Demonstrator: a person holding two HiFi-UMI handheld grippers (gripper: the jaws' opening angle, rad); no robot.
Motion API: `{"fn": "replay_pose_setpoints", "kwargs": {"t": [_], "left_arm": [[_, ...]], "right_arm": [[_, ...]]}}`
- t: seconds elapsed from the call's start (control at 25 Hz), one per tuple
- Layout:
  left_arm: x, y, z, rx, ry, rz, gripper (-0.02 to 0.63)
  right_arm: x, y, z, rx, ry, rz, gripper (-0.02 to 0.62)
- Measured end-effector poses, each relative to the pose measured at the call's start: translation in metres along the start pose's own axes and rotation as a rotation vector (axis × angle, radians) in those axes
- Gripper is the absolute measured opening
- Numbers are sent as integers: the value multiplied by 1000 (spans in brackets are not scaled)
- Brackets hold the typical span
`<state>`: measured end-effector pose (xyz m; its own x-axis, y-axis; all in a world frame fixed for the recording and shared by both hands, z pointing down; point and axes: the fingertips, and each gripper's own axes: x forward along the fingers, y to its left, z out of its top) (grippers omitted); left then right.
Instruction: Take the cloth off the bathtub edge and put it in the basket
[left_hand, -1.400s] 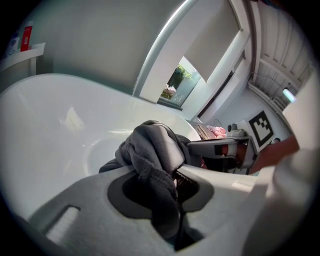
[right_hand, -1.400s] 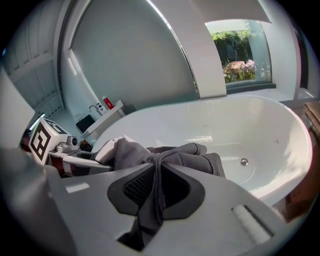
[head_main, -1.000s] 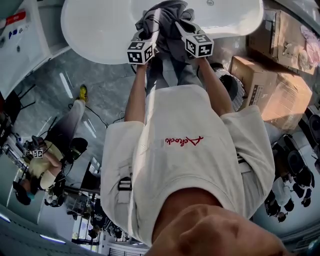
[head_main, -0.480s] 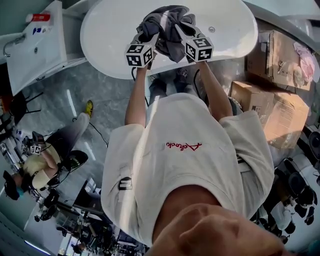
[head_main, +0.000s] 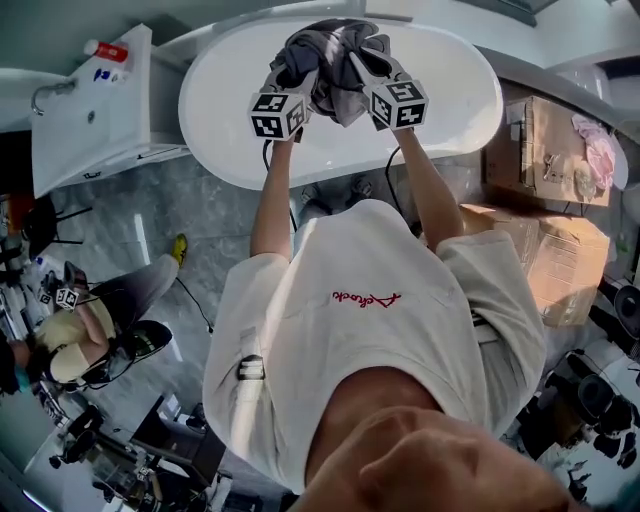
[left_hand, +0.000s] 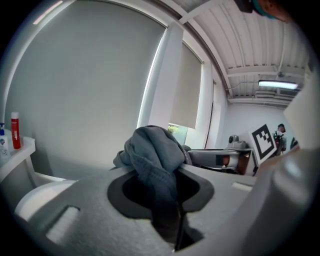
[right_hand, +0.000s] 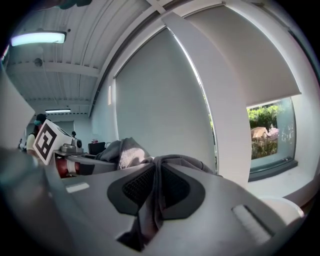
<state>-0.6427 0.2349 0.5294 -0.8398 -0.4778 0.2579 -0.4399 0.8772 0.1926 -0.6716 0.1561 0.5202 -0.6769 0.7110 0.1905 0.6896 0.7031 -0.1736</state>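
Cloth (head_main: 336, 42) lifted over bathtub (head_main: 445, 100) | bunched crosswise, left tool (head_main: 298, 68) to right tool (head_main: 366, 58)

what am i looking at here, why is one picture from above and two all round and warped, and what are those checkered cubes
There is no robot here. A person in a white shirt holds a hand tool with two jaws, called a gripper, in each hand. The checkered cubes are parts of those tools.

The large picture comes from a camera on the person's head that looks steeply down. That is why you see the shirt, both arms and the white bathtub ahead.

The two round pictures come from wide-angle cameras that ride on the left gripper and the right gripper and look along their jaws.

Both grippers are shut on one dark grey cloth, which is bunched between them. Cardboard boxes stand to the right.
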Motion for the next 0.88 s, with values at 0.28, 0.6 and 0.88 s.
{"fn": "replay_pose_setpoints", "kwargs": {"t": [0.28,0.6,0.88], "left_arm": [[0,-6,56,56,-80,3,100],[4,-11,104,101,-136,-4,101],[16,-28,109,125,-132,-21,101]], "right_arm": [[-4,-1,58,-64,-70,8,49],[-3,-8,103,-94,-132,4,49],[-12,-20,108,-79,-140,-8,49]]}}
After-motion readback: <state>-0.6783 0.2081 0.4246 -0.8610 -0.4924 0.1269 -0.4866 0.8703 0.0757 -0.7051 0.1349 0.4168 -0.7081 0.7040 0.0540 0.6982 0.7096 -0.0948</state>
